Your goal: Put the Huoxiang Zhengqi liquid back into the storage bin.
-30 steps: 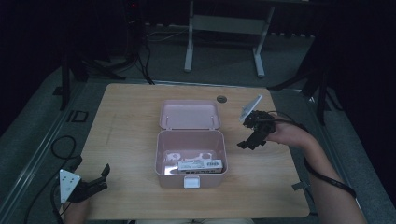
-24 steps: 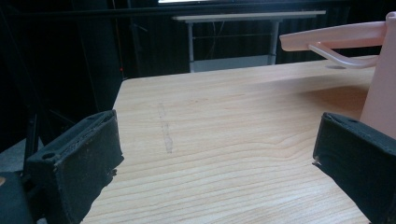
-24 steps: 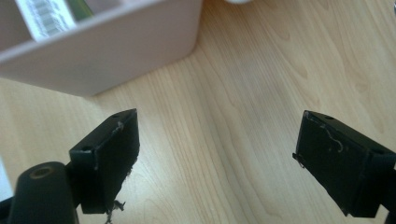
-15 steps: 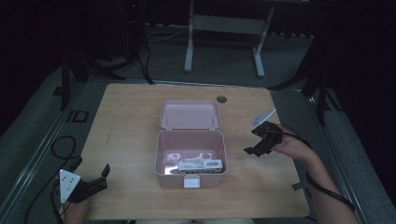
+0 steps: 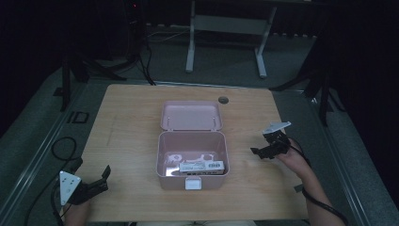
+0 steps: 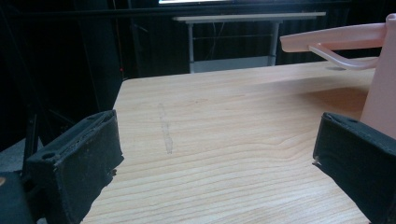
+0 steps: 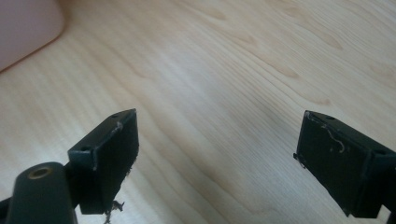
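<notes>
A pink box (image 5: pixel 192 176) stands open in the middle of the wooden table (image 5: pixel 131 122), its lid (image 5: pixel 190 115) laid back flat. Inside lie a white packet (image 5: pixel 201 166) and other small items I cannot make out. My right gripper (image 5: pixel 259 151) hovers to the right of the box, low over the table, open with nothing between its jaws. Bare wood and a pink corner (image 7: pixel 23 28) of the box show past it in the right gripper view. My left gripper (image 5: pixel 102 176) rests open and empty at the table's front left corner, with the box side (image 6: pixel 380 93) to its right.
A round cable hole (image 5: pixel 223 100) sits at the table's far edge behind the lid. Beyond the table stands a metal desk frame (image 5: pixel 226 28) on a dark floor. A cable (image 5: pixel 61 150) loops off the left edge.
The right gripper has come back from the far right of the table toward the person and lower, ending beside the box's right wall. The left gripper has stayed still.
</notes>
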`<state>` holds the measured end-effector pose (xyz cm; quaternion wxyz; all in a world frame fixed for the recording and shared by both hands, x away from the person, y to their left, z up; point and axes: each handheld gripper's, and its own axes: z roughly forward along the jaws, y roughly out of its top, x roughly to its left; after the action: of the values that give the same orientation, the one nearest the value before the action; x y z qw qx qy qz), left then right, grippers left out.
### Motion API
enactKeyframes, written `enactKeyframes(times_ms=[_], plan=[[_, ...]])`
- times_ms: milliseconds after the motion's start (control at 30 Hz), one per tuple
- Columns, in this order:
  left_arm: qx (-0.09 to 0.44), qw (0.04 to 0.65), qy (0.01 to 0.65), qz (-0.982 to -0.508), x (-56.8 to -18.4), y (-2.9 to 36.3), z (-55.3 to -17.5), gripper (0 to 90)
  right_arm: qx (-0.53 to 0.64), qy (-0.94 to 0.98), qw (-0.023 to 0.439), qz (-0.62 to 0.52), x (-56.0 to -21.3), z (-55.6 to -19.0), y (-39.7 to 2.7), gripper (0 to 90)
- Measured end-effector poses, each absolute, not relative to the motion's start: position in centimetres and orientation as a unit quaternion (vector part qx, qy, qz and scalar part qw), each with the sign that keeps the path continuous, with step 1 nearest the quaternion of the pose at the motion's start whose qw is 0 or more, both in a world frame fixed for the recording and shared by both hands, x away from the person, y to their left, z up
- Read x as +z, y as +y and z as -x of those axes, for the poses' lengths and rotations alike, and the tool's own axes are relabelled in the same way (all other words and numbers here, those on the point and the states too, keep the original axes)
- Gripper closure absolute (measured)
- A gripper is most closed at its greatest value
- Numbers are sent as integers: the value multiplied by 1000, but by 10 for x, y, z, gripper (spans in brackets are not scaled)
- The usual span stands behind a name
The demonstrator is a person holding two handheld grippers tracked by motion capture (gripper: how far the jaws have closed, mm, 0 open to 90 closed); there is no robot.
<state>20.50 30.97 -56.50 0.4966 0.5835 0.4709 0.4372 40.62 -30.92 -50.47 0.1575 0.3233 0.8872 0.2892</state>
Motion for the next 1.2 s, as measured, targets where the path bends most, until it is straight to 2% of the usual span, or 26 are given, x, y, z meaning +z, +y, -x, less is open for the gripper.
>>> enactKeyframes(times_ms=[333, 467, 767, 1200], plan=[[437, 497, 471, -583, -565, 310, -205, 11, 337, 824, 217, -400, -534, -402, -335, 125], [435, 497, 471, -584, -565, 310, -205, 11, 363, 788, 254, -427, -538, -397, -341, 124], [436, 496, 472, -584, -565, 309, -205, 11, 370, 728, 304, -491, -547, -392, -352, 127], [436, 497, 472, -583, -565, 310, -205, 11, 391, 693, 314, -518, -552, -390, -359, 133]])
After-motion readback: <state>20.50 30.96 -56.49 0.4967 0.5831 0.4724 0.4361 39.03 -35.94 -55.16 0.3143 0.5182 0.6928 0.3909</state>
